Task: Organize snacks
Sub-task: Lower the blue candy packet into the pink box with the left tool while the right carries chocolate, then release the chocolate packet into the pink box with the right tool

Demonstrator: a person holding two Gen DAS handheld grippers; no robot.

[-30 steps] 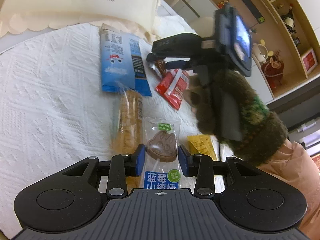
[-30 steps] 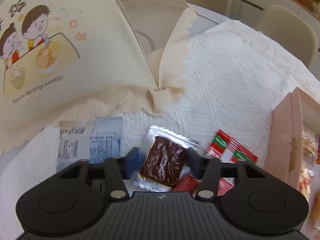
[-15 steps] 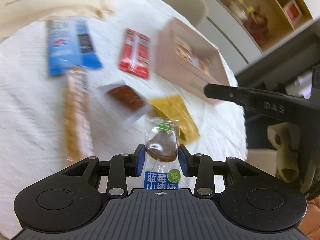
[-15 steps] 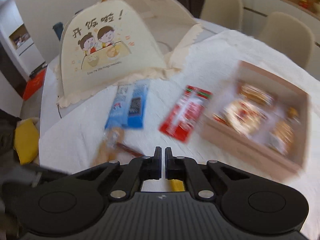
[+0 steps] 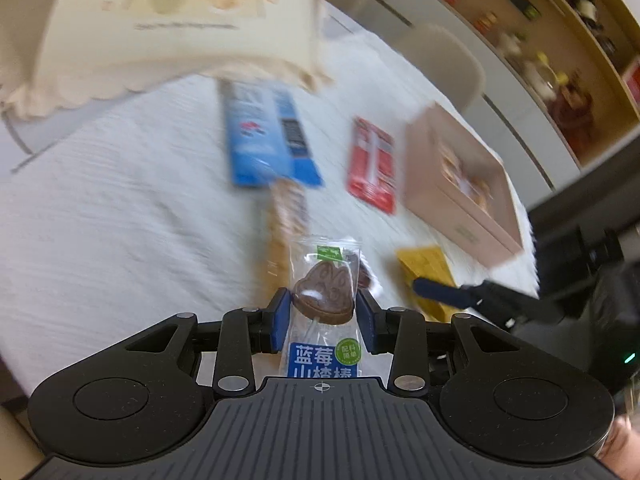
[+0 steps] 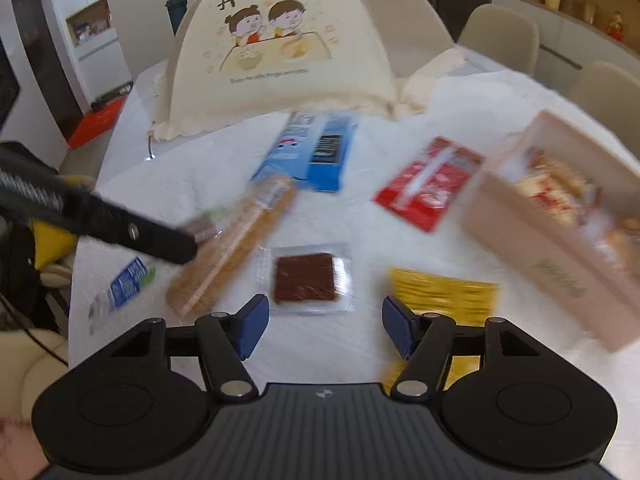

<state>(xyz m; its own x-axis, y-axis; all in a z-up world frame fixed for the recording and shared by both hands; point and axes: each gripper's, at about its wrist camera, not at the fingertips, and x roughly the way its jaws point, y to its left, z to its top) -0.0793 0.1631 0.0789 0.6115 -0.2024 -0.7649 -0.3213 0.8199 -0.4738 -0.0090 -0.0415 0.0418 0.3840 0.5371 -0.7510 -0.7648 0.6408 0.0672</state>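
My left gripper (image 5: pixel 323 314) is shut on a wrapped brown lollipop (image 5: pixel 325 294) with a blue label and holds it above the table. My right gripper (image 6: pixel 323 324) is open and empty, just in front of a brown square snack in clear wrap (image 6: pixel 306 283) that lies on the white cloth. A pink box (image 6: pixel 532 248) holding several snacks stands at the right; it also shows in the left wrist view (image 5: pixel 460 184). A long biscuit pack (image 6: pixel 236 240), a blue packet (image 6: pixel 312 152), a red packet (image 6: pixel 430 182) and a yellow packet (image 6: pixel 440 294) lie loose.
A cream food cover (image 6: pixel 280 52) with a cartoon print stands at the back of the table. The left gripper's finger (image 6: pixel 120 228) reaches in from the left in the right wrist view. Beige chairs (image 6: pixel 500 36) stand behind the table. Shelves (image 5: pixel 560 40) line the wall.
My right gripper let go of the brown square snack, pulled back and up, shut briefly, and now stands open. My left gripper swung with the lollipop still held.
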